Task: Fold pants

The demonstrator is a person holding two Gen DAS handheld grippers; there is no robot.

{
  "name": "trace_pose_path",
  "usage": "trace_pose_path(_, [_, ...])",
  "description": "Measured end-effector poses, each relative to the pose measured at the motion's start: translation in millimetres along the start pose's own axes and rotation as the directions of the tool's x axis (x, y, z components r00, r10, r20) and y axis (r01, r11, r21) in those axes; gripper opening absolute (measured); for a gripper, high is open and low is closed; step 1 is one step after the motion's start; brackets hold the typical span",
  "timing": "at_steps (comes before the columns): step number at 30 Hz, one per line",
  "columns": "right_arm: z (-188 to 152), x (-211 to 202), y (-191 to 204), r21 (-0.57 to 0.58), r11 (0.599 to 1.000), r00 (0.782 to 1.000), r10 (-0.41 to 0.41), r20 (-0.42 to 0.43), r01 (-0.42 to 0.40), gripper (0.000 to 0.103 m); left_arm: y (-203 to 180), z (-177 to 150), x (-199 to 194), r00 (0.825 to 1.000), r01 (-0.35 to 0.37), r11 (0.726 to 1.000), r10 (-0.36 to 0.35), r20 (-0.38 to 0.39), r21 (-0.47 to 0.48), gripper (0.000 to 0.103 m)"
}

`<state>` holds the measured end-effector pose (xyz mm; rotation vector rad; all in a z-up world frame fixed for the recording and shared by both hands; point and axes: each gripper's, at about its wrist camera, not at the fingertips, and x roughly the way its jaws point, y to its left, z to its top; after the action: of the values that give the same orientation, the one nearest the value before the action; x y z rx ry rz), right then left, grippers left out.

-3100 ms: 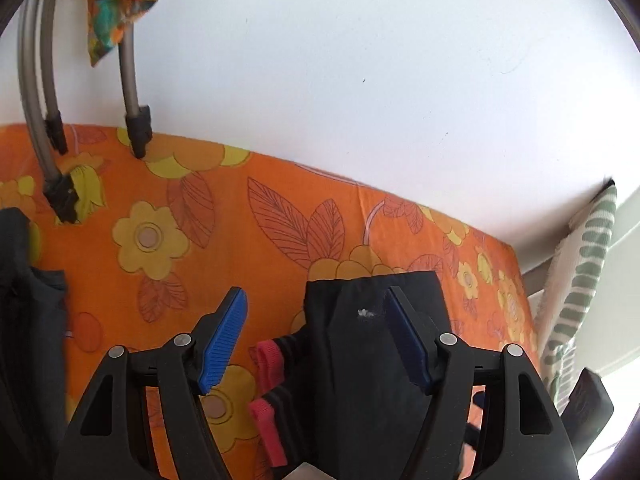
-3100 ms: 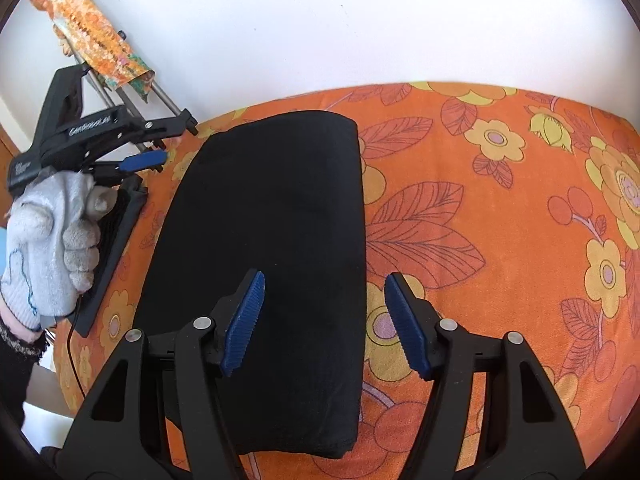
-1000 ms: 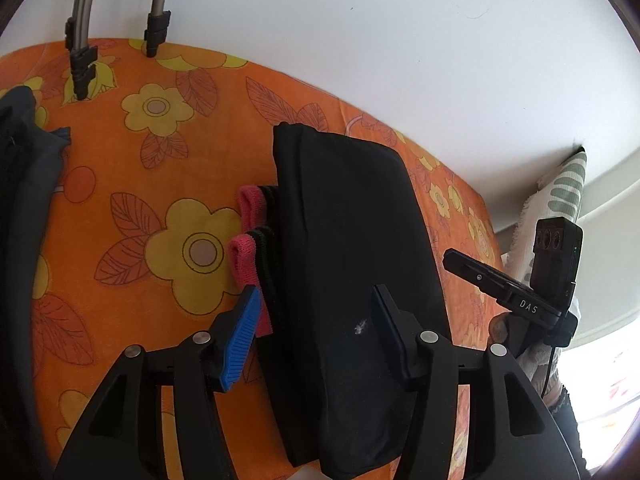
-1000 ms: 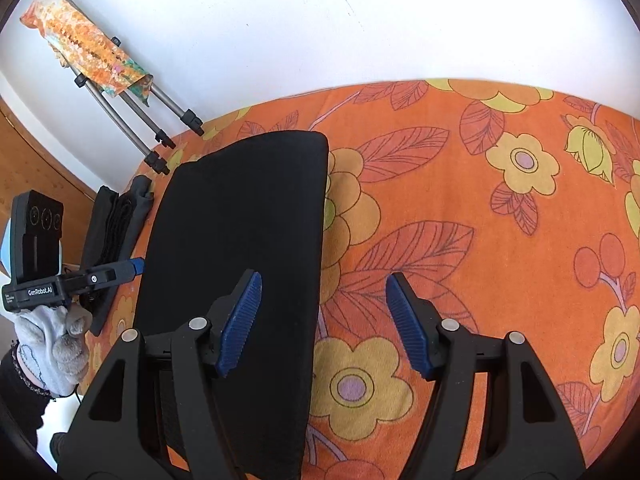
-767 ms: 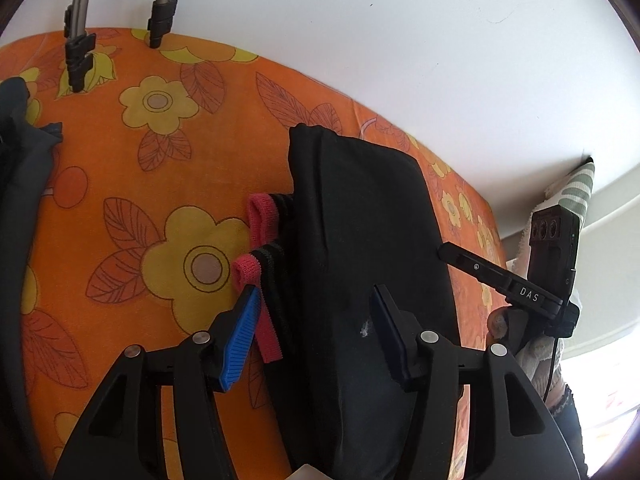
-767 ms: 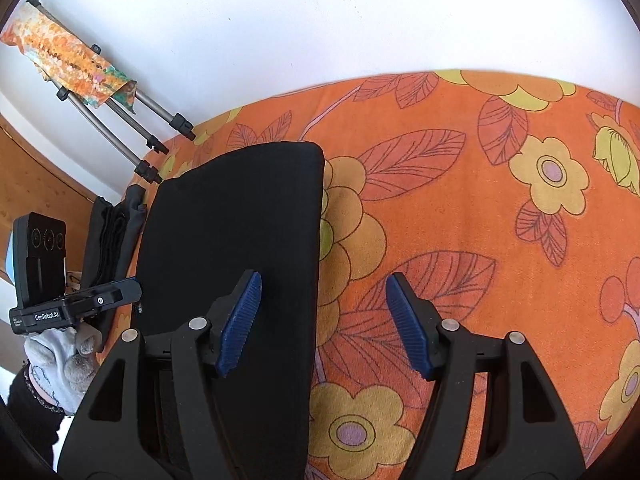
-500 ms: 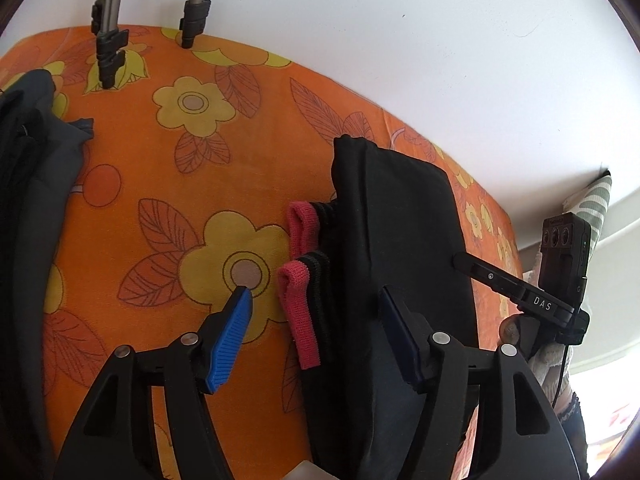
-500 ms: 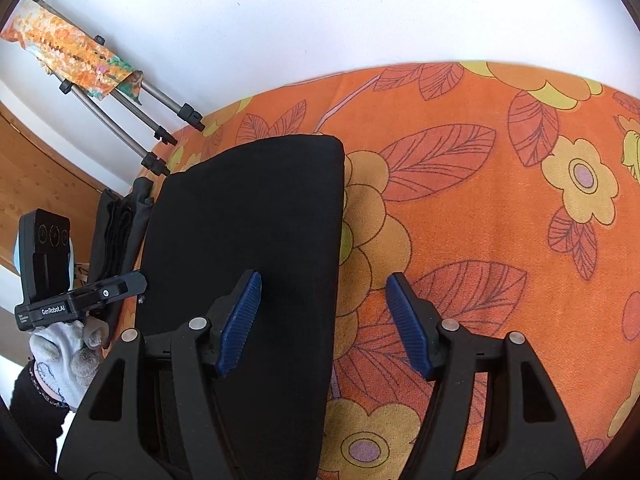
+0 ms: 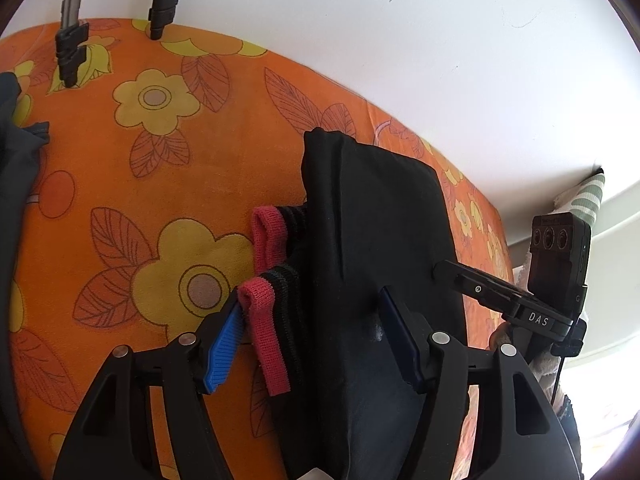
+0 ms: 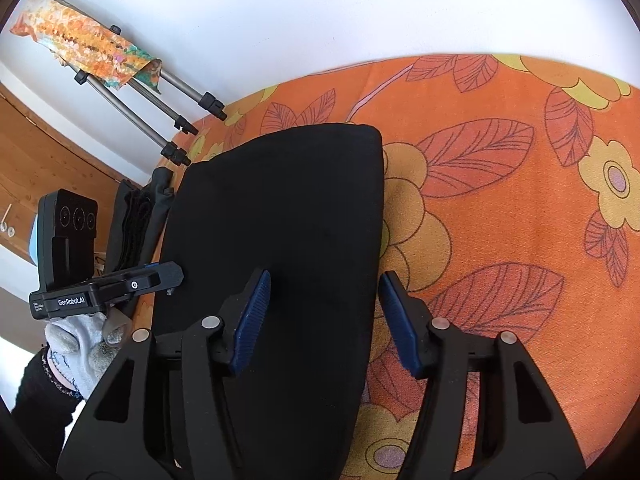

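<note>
The black pants (image 10: 280, 216) lie folded into a long flat bundle on the orange flowered cloth (image 10: 500, 208). In the left wrist view the same pants (image 9: 372, 216) show from the side, with their striped black cuffs ending in pink bands (image 9: 266, 240) sticking out at the left. My left gripper (image 9: 310, 344) is open, low over the cuff end of the bundle; it also shows in the right wrist view (image 10: 160, 276). My right gripper (image 10: 324, 320) is open and empty, astride the bundle's right edge; it also shows in the left wrist view (image 9: 480, 284).
A dark grey garment (image 9: 16, 208) lies at the left edge of the cloth. Tripod legs (image 9: 160, 8) stand at the back against the white wall, with a patterned cloth (image 10: 84, 44) draped over them. A striped green cushion (image 9: 588, 196) is at the far right.
Over the last second both grippers shifted slightly over the folded pants. The left view slid left, so the pink cuffs now sit between its fingers. Both grippers stayed open.
</note>
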<state>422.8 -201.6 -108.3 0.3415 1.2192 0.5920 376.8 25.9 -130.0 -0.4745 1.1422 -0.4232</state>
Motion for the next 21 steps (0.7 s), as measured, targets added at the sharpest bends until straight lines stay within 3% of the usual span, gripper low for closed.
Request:
trace_pose_path(2, [0,2,1,0.0,1.0,1.0,0.012,-0.005,-0.012,0.051,0,-1,0,1.0,0.0,1.0,0.0,0.009,0.003,0.062])
trace_pose_path(3, [0,3,1,0.007,1.0,1.0,0.015,-0.002,-0.015,0.051,-1,-2,0,1.0,-0.011,1.0,0.011,0.017,0.01,0.054])
trace_pose_path(7, [-1,3,1,0.015,1.0,1.0,0.021,0.004,-0.021,0.047,2,-5,-2,0.999,-0.038,0.999,0.037,0.04,0.011,0.042])
trace_pose_path(10, [-2,2,2,0.023,1.0,1.0,0.021,0.017,-0.021,0.037,2,-8,-9,0.997,-0.05,0.999,0.049,0.067,0.015,0.031])
trace_pose_path(11, [-2,1,3,0.021,1.0,1.0,0.017,0.021,-0.017,0.034,0,-8,-11,0.996,-0.047,0.998,0.045,0.077,0.031,0.018])
trace_pose_path(12, [-3,0,5,0.017,1.0,1.0,0.01,0.025,-0.01,0.03,-5,-9,-14,0.995,-0.047,0.998,0.043,0.087,0.047,0.015])
trace_pose_path(15, [-3,-2,11,-0.003,1.0,0.999,-0.012,0.034,0.012,0.025,-12,-9,-17,0.992,-0.077,0.994,0.069,0.104,0.08,0.014])
trace_pose_path(19, [-3,-5,8,0.009,1.0,0.999,-0.001,0.032,0.0,0.025,-3,-7,-15,0.997,-0.029,0.999,0.027,0.076,0.025,0.015])
trace_pose_path(21, [-4,-5,9,0.002,1.0,1.0,-0.003,0.03,0.003,0.025,6,-5,-20,0.997,-0.035,0.999,0.034,0.063,0.014,0.027])
